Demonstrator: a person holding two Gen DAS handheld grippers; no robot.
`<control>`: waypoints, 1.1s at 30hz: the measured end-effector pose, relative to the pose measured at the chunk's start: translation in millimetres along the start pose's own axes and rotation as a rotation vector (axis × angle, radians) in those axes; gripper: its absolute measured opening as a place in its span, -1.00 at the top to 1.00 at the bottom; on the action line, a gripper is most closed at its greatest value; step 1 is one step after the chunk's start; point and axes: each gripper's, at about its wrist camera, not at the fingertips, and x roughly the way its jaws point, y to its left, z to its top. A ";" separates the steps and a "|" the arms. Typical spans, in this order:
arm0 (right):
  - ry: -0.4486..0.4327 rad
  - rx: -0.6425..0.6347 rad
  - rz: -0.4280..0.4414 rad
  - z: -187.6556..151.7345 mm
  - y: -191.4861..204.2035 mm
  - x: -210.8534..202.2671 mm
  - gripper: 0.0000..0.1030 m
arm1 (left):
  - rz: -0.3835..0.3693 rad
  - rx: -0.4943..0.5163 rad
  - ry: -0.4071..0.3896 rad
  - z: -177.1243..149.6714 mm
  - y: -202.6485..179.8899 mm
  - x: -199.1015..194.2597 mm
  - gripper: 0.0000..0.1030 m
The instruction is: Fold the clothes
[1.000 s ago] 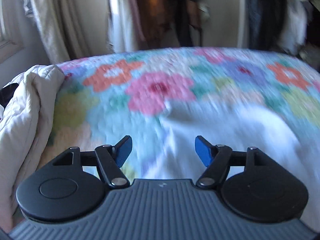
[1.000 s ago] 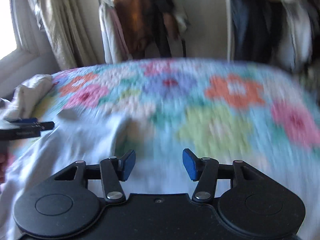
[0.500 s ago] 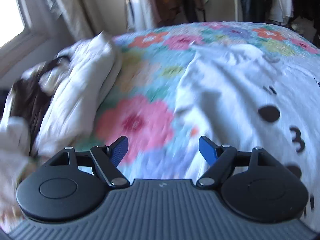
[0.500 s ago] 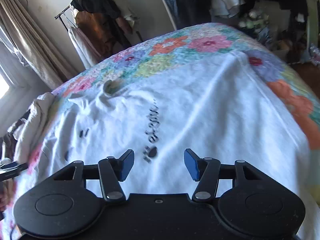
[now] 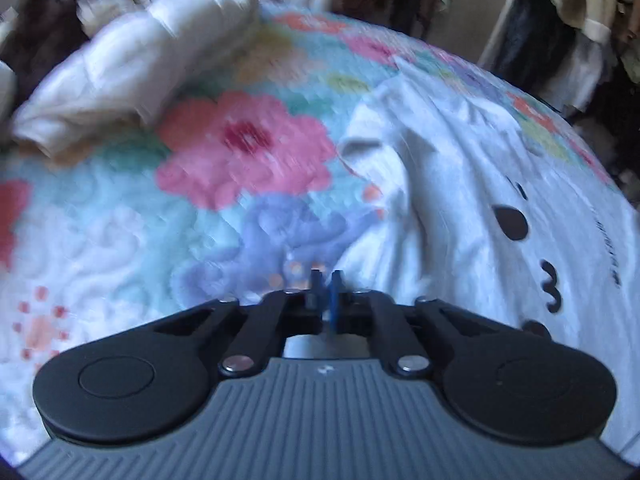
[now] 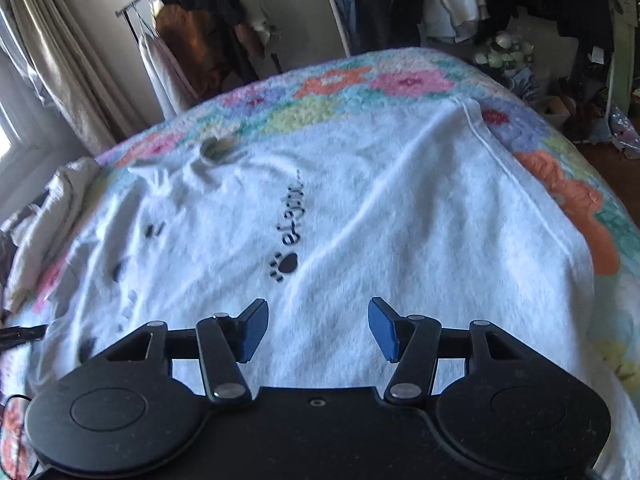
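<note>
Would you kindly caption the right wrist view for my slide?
Open right gripper hovers above a white paw-print T-shirt spread over a floral quilt.

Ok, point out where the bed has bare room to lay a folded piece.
Bare quilt lies between the white shirt and the crumpled cream bedding, ahead of the shut left gripper. A narrower strip of quilt runs beyond the shirt's far edge. The shirt fills the middle, under the open right gripper.
</note>
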 end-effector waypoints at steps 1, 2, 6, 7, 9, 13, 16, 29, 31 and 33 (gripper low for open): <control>0.003 -0.013 -0.008 0.1 2.7 0.4 -0.18 | 0.048 0.024 -0.100 -1.2 -4.7 -18.2 1.00; 0.001 -0.027 -0.015 0.3 5.6 -0.7 -0.18 | 0.114 0.056 -0.222 -2.1 -9.6 -40.2 1.00; -0.001 -0.049 -0.018 2.6 12.2 -6.6 -0.18 | 0.123 -0.084 -0.249 -2.7 11.6 -66.7 1.00; 0.005 -0.049 -0.014 3.7 13.8 -6.7 -0.18 | 0.070 -0.129 -0.181 -4.2 20.0 -54.6 1.00; 0.010 -0.053 0.001 4.0 17.3 -7.3 -0.18 | -0.029 -0.188 -0.067 -9.0 31.5 -31.0 0.92; 0.033 -0.064 0.038 -2.3 23.6 -4.7 -0.18 | -0.122 -0.236 0.057 -31.2 36.7 7.2 0.72; 0.056 -0.068 0.057 -6.8 27.7 1.1 -0.18 | -0.200 -0.302 0.045 -33.5 44.2 14.8 0.31; 0.301 -0.241 0.494 -23.0 179.8 32.9 -0.19 | -0.102 -0.383 0.144 -18.5 39.7 -1.1 -0.77; 0.309 -0.312 0.513 -22.8 217.2 36.5 -0.19 | -0.010 -0.360 0.116 -13.6 40.7 -9.7 -0.77; 0.314 -0.310 0.536 -20.2 242.4 47.0 -0.19 | -0.033 -0.249 0.143 -10.1 36.8 -3.6 -0.71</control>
